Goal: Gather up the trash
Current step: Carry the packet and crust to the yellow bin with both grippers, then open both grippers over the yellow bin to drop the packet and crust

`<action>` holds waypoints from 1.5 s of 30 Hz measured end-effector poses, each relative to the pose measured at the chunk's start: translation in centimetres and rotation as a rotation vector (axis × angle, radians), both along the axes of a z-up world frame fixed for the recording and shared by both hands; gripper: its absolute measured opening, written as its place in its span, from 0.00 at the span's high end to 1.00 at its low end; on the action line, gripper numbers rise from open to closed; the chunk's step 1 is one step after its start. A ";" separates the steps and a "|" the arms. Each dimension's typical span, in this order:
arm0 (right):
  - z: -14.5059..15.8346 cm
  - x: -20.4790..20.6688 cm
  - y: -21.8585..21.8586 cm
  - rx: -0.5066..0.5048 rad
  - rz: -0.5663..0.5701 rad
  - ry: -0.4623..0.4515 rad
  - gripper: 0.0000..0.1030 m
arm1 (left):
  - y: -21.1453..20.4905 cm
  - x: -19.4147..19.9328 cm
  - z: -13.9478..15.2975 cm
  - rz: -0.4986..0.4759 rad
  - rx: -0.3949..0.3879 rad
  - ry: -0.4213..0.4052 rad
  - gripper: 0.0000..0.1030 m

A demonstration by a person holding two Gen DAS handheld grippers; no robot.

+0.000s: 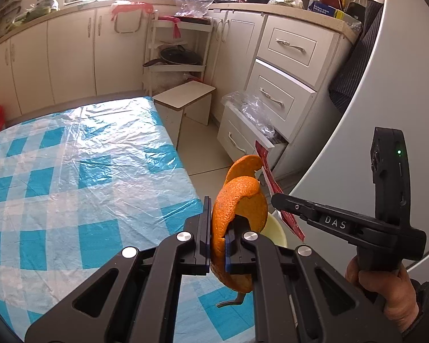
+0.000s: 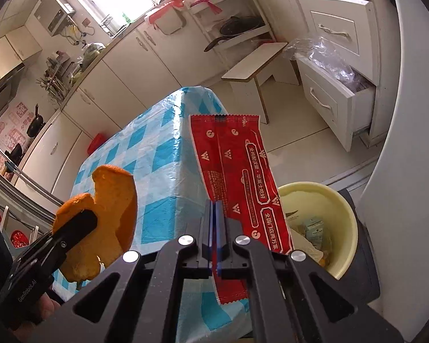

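Note:
My left gripper (image 1: 218,228) is shut on an orange peel (image 1: 240,197), held at the right edge of the blue-checked table (image 1: 71,171). The peel also shows in the right wrist view (image 2: 111,200), pinched by the left gripper (image 2: 80,223). My right gripper (image 2: 216,223) is shut on a red snack wrapper (image 2: 237,171), held upright beside the table. In the left wrist view the right gripper (image 1: 277,200) holds that wrapper (image 1: 268,171) just right of the peel. A pale yellow trash bin (image 2: 349,223) with some scraps inside stands on the floor below, to the right; its rim (image 1: 277,228) shows behind the peel.
White kitchen cabinets with an open bottom drawer (image 1: 251,131) holding plastic bags stand ahead. A small white stool (image 1: 186,97) sits past the table's far corner. A white rounded appliance (image 1: 371,114) is at the right. A shelf rack with pans (image 1: 177,57) is behind the stool.

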State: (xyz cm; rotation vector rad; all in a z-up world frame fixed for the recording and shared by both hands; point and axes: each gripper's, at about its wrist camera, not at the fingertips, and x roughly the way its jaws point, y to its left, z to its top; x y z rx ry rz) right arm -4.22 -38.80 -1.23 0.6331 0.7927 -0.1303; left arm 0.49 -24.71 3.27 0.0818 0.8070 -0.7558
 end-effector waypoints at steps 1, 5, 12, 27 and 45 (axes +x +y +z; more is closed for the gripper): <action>-0.4 -0.1 -0.4 0.022 -0.011 0.008 0.98 | -0.4 0.1 -0.3 -0.003 0.004 0.007 0.94; -2.5 -0.4 -2.0 0.122 -0.061 0.051 0.98 | -2.3 0.4 -1.8 -0.018 0.019 0.044 0.94; -4.8 -1.4 -4.0 0.233 -0.139 0.097 0.98 | -5.8 0.6 -4.2 -0.046 0.050 0.096 0.94; -6.4 -3.3 -6.8 0.337 -0.267 0.107 0.79 | -12.0 2.3 -8.3 -0.050 0.192 0.202 0.93; -0.4 -4.3 -6.4 0.009 -0.321 0.025 0.43 | -10.8 0.7 -4.8 -0.005 0.168 0.125 0.36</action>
